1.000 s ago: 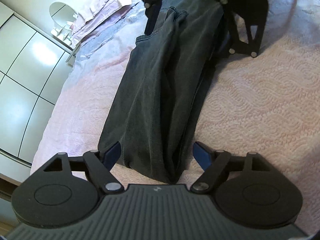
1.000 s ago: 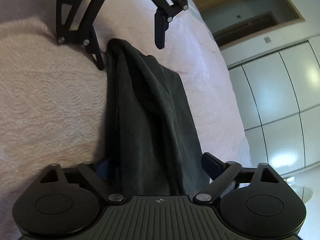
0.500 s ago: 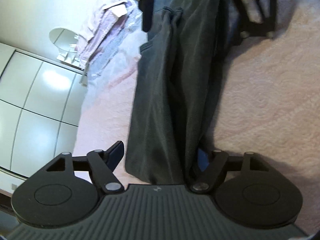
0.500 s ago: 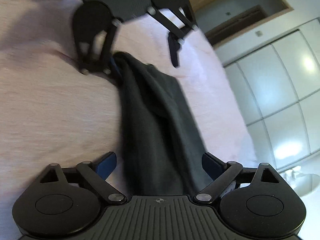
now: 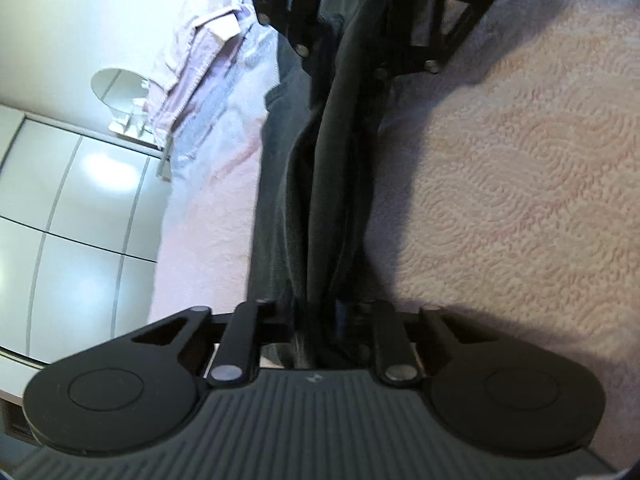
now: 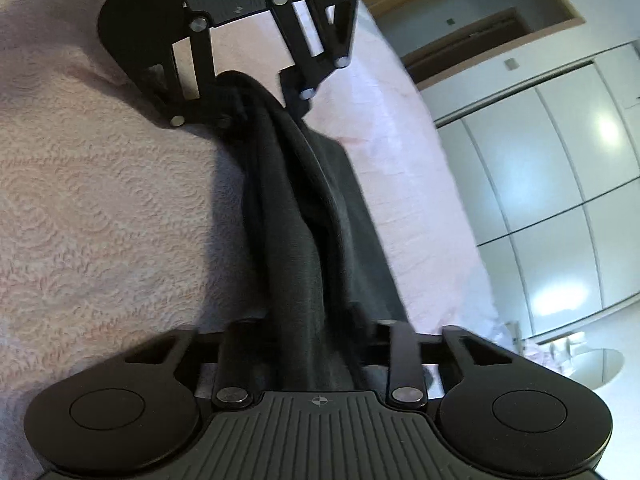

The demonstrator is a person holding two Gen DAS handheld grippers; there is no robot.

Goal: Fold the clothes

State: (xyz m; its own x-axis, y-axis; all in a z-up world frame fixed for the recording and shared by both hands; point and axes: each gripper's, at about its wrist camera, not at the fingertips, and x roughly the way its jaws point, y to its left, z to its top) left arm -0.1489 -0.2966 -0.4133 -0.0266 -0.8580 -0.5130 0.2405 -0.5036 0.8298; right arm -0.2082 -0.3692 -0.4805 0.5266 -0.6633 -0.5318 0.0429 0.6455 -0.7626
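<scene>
Dark grey trousers (image 5: pixel 320 184), folded lengthwise, stretch between my two grippers above a pink bedspread (image 5: pixel 520 184). My left gripper (image 5: pixel 318 320) is shut on one end of the trousers. My right gripper (image 6: pixel 316 344) is shut on the other end of the trousers (image 6: pixel 304 216). Each gripper shows at the top of the other's view, the right one in the left wrist view (image 5: pixel 360 40) and the left one in the right wrist view (image 6: pixel 248 96), pinching bunched cloth. The trousers hang taut and lifted off the bed.
A pile of pale lilac clothes (image 5: pixel 200 52) lies at the far bed edge. White wardrobe doors (image 6: pixel 560 208) stand beside the bed. A small round white table (image 5: pixel 116 84) is near the wall.
Both grippers have gone from open around the trouser ends to shut on them. The trousers have been gathered narrower and lifted, and the two grippers have come closer together.
</scene>
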